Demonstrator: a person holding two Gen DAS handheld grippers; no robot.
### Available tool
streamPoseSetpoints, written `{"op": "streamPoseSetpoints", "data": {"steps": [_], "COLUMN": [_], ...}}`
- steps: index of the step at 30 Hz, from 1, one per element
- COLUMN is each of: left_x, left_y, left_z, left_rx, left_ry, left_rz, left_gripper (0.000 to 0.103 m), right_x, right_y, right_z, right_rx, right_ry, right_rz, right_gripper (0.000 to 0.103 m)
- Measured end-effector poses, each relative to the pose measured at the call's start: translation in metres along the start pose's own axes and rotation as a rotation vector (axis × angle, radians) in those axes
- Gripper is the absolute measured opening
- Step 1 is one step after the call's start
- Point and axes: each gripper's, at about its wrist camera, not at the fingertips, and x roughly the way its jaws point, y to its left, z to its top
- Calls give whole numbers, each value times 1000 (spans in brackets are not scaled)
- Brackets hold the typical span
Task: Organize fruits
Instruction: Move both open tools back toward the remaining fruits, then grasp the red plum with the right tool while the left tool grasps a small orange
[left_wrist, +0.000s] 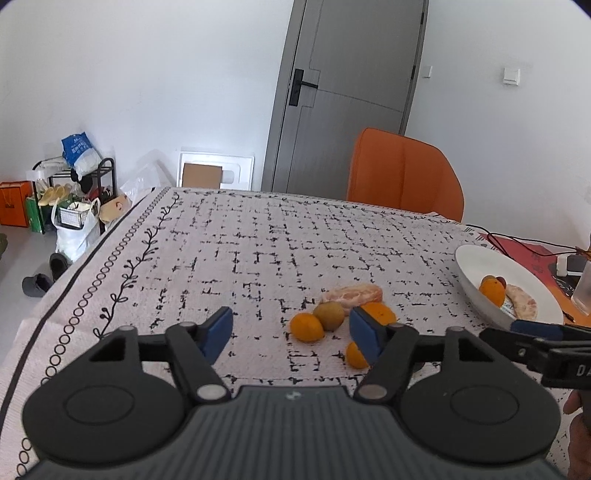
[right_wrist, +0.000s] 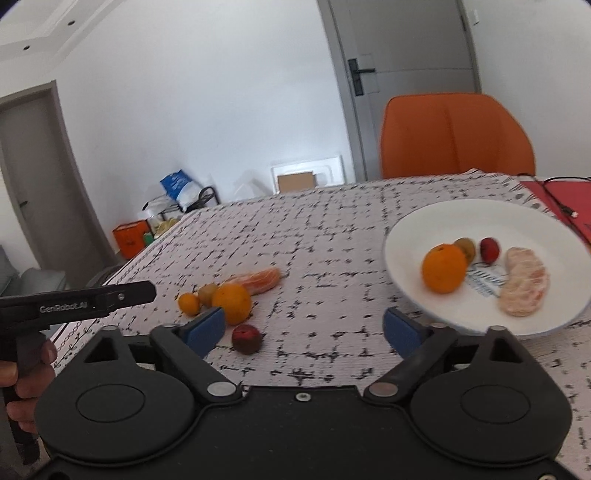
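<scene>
On the patterned tablecloth (left_wrist: 258, 240) lie a small orange (left_wrist: 306, 326), a kiwi (left_wrist: 330, 315), a peeled pomelo segment (left_wrist: 352, 294) and a bigger orange (left_wrist: 380, 314). My left gripper (left_wrist: 291, 338) hovers just short of them, open, with nothing between its blue pads. Its right finger half hides another small orange-coloured fruit (left_wrist: 356, 355). The white plate (right_wrist: 443, 221) holds an orange (right_wrist: 444, 268), a kiwi (right_wrist: 464, 248), a red fruit (right_wrist: 490, 250) and a pomelo piece (right_wrist: 524, 291). My right gripper (right_wrist: 304, 328) is open beside the plate, with a dark red fruit (right_wrist: 246, 339) near its left finger.
An orange chair (right_wrist: 454, 136) stands at the table's far side, before a grey door (left_wrist: 351, 92). Red mats and black cables (left_wrist: 532, 254) lie beyond the plate. The left gripper's body (right_wrist: 92, 299), held by a hand (right_wrist: 22, 369), reaches in from the left. Bags and shoes sit on the floor (left_wrist: 66, 206).
</scene>
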Motion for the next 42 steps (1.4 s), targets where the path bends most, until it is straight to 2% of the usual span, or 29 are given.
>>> {"op": "streamPoseSetpoints", "data": {"steps": [4, 11, 14, 15, 17, 18, 19, 27, 35, 38, 40, 42], "left_x": [5, 13, 16, 18, 21, 22, 24, 34, 44, 51, 54, 54], "left_y": [8, 17, 19, 19, 19, 20, 19, 15, 4, 2, 1, 0], "left_z": [-3, -6, -7, -7, -6, -6, -6, -6, -2, -2, -4, -3], "left_rx": [-14, -28, -30, -30, -32, -31, -30, -19, -4, -7, -20, -21], "left_ry": [15, 36, 44, 46, 51, 54, 57, 68, 73, 89, 100, 104], "left_rz": [-2, -3, -7, -10, -14, -18, -22, -38, -64, -65, -69, -70], "left_gripper": [62, 58, 56, 56, 56, 56, 56, 56, 51, 39, 24, 23], "right_x": [12, 29, 37, 40, 45, 48, 47, 45, 38, 35, 32, 29], "right_y": [6, 18, 24, 26, 29, 30, 31, 22, 10, 5, 2, -1], "right_z": [-2, -3, -4, -5, -7, -8, -8, -3, 3, 5, 5, 6], "right_rx": [-8, -18, -28, -30, -40, -47, -54, -28, -9, -5, 0, 8], "right_ry": [29, 71, 94, 102, 118, 127, 123, 113, 95, 86, 78, 69], "right_rz": [20, 69, 91, 98, 105, 103, 99, 88, 60, 53, 49, 44], "right_gripper": [78, 71, 63, 60, 45, 28, 24, 24, 24, 24, 24, 24]}}
